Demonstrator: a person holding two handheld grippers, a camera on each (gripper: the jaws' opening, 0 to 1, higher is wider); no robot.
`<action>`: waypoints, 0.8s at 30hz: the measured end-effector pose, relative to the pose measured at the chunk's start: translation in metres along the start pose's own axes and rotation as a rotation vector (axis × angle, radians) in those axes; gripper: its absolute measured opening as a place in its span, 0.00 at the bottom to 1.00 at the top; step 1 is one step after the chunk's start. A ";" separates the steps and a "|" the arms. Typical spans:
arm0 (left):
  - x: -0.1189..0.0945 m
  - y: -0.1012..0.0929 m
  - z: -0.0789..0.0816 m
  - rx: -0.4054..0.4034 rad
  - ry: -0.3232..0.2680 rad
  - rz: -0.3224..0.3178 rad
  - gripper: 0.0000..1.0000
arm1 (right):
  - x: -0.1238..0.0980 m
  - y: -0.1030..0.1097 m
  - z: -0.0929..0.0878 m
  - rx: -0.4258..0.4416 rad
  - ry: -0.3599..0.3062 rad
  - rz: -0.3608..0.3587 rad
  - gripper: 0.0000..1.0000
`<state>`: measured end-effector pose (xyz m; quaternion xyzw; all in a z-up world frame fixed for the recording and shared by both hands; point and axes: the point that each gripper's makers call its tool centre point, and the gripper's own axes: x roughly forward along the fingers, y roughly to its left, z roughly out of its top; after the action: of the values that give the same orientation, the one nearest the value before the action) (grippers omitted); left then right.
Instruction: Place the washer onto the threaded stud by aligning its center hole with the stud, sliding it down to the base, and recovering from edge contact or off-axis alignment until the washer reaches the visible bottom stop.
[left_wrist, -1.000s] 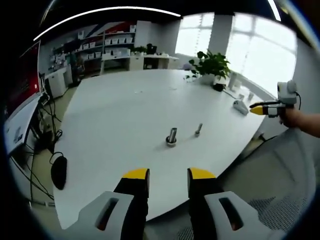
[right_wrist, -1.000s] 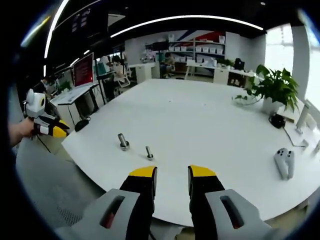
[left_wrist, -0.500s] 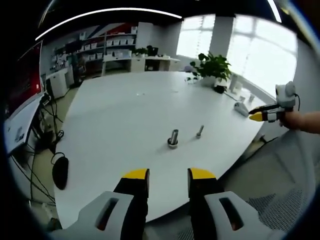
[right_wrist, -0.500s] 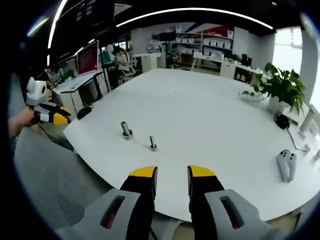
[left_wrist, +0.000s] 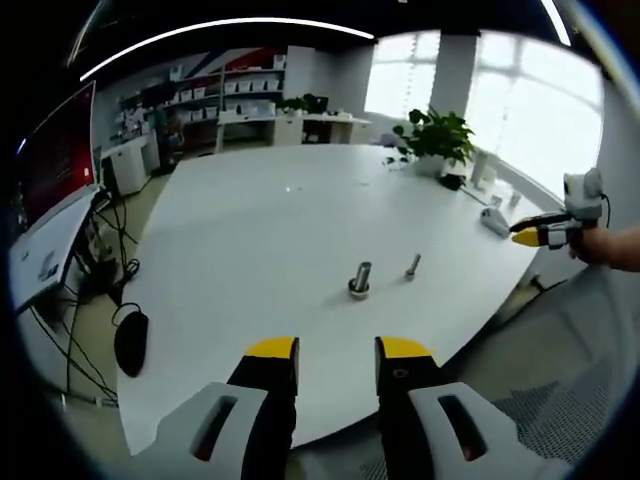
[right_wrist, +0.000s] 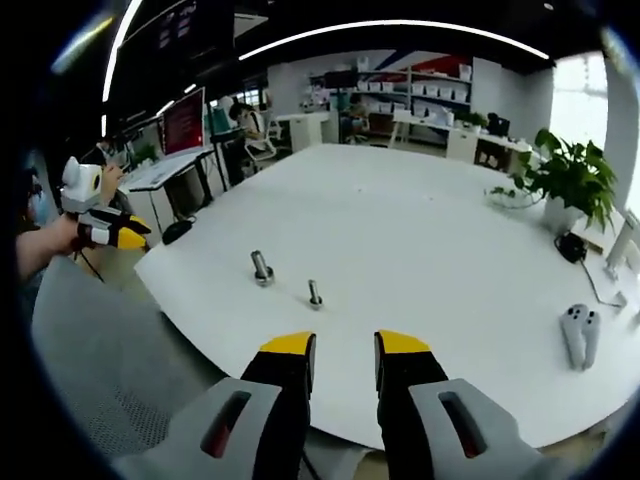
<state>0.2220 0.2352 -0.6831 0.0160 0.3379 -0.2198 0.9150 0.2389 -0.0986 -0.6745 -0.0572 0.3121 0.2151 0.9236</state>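
In the left gripper view, our left gripper (left_wrist: 335, 350) hangs off the near edge of the white table (left_wrist: 250, 230), its yellow-tipped jaws spread with a clear gap and nothing between them. Ahead of it, not far in from the near edge, stand two small metal pieces: a thicker stud with a wider ring at its base (left_wrist: 359, 281) and, just to its right, a slimmer threaded stud (left_wrist: 412, 266). We cannot tell whether that ring is the washer itself or a fixed collar; it is too small to read. Both pieces are well apart from our jaws. The right gripper (left_wrist: 540, 232) shows past the table's right edge, held in a hand. A potted plant (left_wrist: 437, 135) stands near the far right edge.

In the right gripper view, our right gripper (right_wrist: 345, 352) also hovers off the near edge, jaws parted and empty. The thicker stud (right_wrist: 261, 269) and the slimmer one (right_wrist: 314, 293) stand ahead and to the left of it, near the table's left edge. The left gripper (right_wrist: 115, 230) appears beyond that edge. A white controller (right_wrist: 579, 333) lies towards the right edge.

We judge a washer to be light, stiff, thin and slippery on this smooth top, so it should be pinched by its outer rim, across the diameter, leaving the centre hole free. Lying flat, it may skid before the jaws bite.
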 end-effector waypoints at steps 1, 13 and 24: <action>0.000 0.001 0.000 0.007 0.005 0.005 0.28 | 0.001 0.002 0.000 0.004 0.002 0.013 0.26; -0.005 0.015 0.003 -0.054 -0.020 0.075 0.28 | 0.002 0.012 0.001 0.064 -0.018 0.085 0.26; -0.002 0.007 0.009 -0.006 -0.027 0.050 0.28 | 0.000 0.012 0.006 0.114 -0.059 0.102 0.25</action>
<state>0.2287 0.2407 -0.6758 0.0188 0.3259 -0.1960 0.9247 0.2371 -0.0869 -0.6692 0.0179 0.2990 0.2455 0.9220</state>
